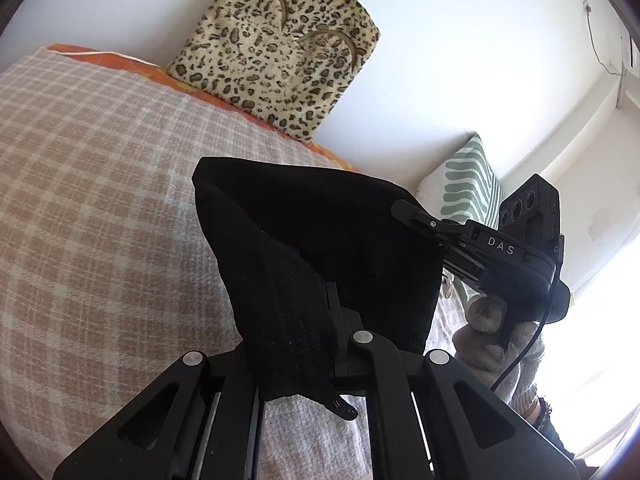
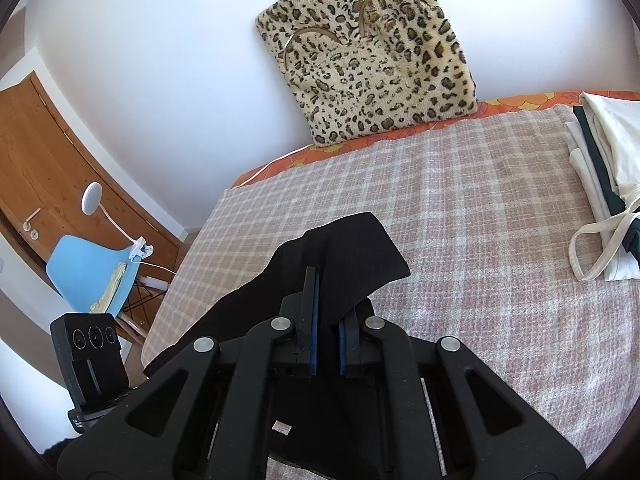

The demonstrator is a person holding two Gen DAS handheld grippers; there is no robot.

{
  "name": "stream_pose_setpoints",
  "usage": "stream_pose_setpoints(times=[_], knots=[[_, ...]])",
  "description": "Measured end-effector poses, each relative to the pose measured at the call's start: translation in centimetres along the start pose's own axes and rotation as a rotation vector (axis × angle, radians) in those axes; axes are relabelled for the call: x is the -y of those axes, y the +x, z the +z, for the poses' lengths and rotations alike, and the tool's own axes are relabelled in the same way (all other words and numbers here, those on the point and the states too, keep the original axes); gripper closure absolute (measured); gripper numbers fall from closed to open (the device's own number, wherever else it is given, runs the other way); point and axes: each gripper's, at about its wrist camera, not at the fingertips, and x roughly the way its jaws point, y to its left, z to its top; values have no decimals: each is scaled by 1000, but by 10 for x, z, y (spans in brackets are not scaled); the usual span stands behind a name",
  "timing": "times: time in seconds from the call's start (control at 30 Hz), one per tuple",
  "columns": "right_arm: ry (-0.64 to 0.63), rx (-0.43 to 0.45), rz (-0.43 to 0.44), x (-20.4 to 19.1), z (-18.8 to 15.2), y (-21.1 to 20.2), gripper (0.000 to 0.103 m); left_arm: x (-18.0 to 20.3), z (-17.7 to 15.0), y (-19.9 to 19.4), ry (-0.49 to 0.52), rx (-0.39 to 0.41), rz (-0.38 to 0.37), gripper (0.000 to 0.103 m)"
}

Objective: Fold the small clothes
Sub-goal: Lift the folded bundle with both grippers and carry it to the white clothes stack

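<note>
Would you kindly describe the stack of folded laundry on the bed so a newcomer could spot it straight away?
Start at the leopard-print cushion leaning on the white wall at the head of the bed, then follow the pink checked blanket towards the right edge of the right wrist view. There lies the folded stack: cream cloth with one dark layer and a looping strap, unlike the black garment held in the fingers.

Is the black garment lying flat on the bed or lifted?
Lifted. The black garment hangs between the left gripper and right gripper, both pinching it above the checked blanket.

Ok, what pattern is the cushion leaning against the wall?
Leopard print, black-brown spots on cream; the cushion shows best in the right wrist view.
</note>
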Motion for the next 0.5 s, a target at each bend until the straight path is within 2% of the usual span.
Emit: stream_pose_setpoints(times=[0.3,0.5], knots=[[37,58,15,28,18,-52,95,62,11,25,75,-9,-54,98],[33,94,-20,51,37,-95,95,105,19,58,127,-36,-110,98]])
